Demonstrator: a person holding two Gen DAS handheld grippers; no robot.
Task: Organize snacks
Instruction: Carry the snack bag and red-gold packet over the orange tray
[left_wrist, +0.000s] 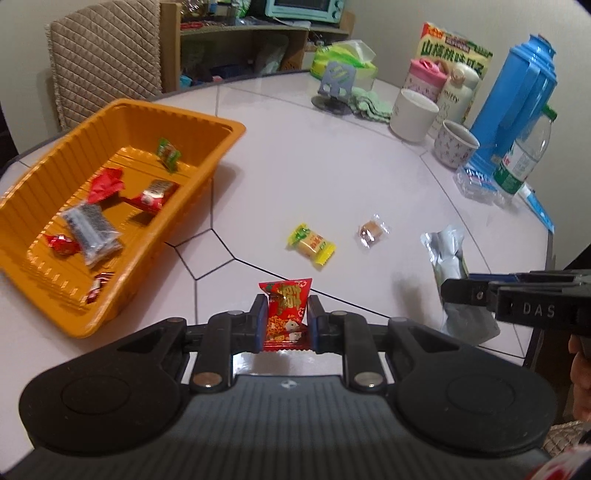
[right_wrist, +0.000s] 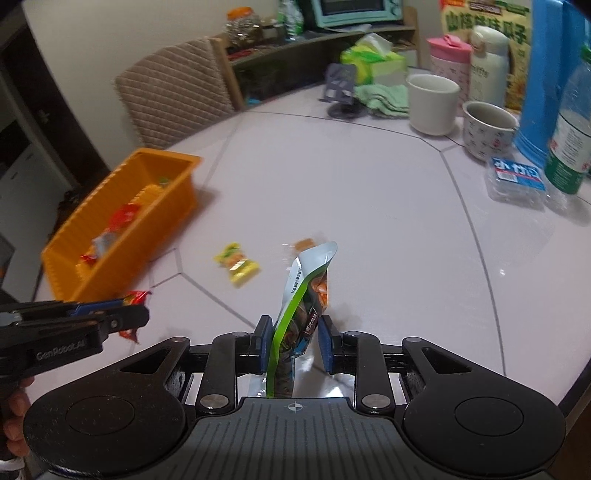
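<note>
Clamped between the pads of our left gripper (left_wrist: 284, 317) is a small red snack packet (left_wrist: 286, 312), upright, both pads pressing its sides, lifted off the white table (left_wrist: 332, 177). Our right gripper (right_wrist: 293, 341) has a silver-green pouch (right_wrist: 303, 295) betw. its jaws; the left pad presses the pouch's green edge, but the right pad stands a bit off the visible face, so we can't tell if that side touches; jaws are narrow. In the left wrist view the right gripper (left_wrist: 448, 290) comes in from the right w/ the pouch (left_wrist: 448, 254) hanging across its tip. Ahead & left of the left gripper sits the orange tray (left_wrist: 229, 129), already holding several wrapped snacks: red ones, a green one at the far wall, a clear-silver pack. Ahead of both grippers, on the table, lie a yellow-green candy (left_wrist: 312, 245) and, just right of it, a clear-wrapped brown sweet (left_wrist: 371, 230), apart from each other & well apart from the tray. Far right of the left gripper: white mug (left_wrist: 413, 114), patterned cup (left_wrist: 456, 144), blue thermos jug (left_wrist: 517, 99), water bottle (left_wrist: 524, 155). Fingers (right_wrist: 14, 417) of the person's hand show under the left gripper's handle in the right wrist view.
</note>
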